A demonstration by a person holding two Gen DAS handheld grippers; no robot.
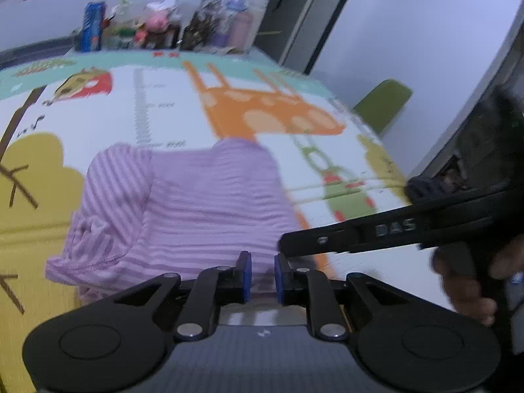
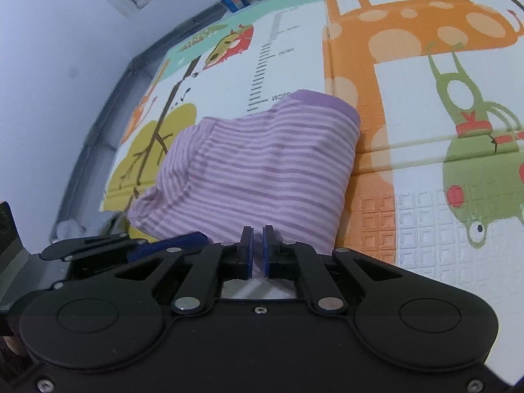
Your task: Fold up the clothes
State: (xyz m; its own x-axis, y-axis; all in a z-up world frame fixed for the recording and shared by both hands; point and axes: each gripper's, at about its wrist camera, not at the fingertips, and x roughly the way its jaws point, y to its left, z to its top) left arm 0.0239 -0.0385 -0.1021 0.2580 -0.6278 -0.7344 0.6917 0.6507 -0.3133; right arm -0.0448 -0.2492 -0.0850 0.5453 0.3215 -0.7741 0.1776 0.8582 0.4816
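A purple-and-white striped garment [image 1: 209, 196] lies partly folded on the play mat, with a bunched sleeve at its left. My left gripper [image 1: 261, 276] is at the garment's near edge, blue pads close together with striped cloth between them. My right gripper [image 2: 258, 250] is shut on the same garment [image 2: 262, 163] at its near edge, with a sliver of purple fabric pinched between the pads. The garment's solid purple hem [image 2: 327, 101] is at the far end. The right gripper's finger [image 1: 360, 232] reaches in from the right beside the left one. The left gripper [image 2: 131, 245] shows at lower left.
A colourful play mat [image 2: 409, 82] with a giraffe and frog print covers the table. Bottles and packets [image 1: 163, 26] crowd the far edge. A green chair [image 1: 383, 104] stands off the right side. A person's hand [image 1: 468, 288] holds the right tool. A grey ledge [image 2: 108, 98] borders the mat.
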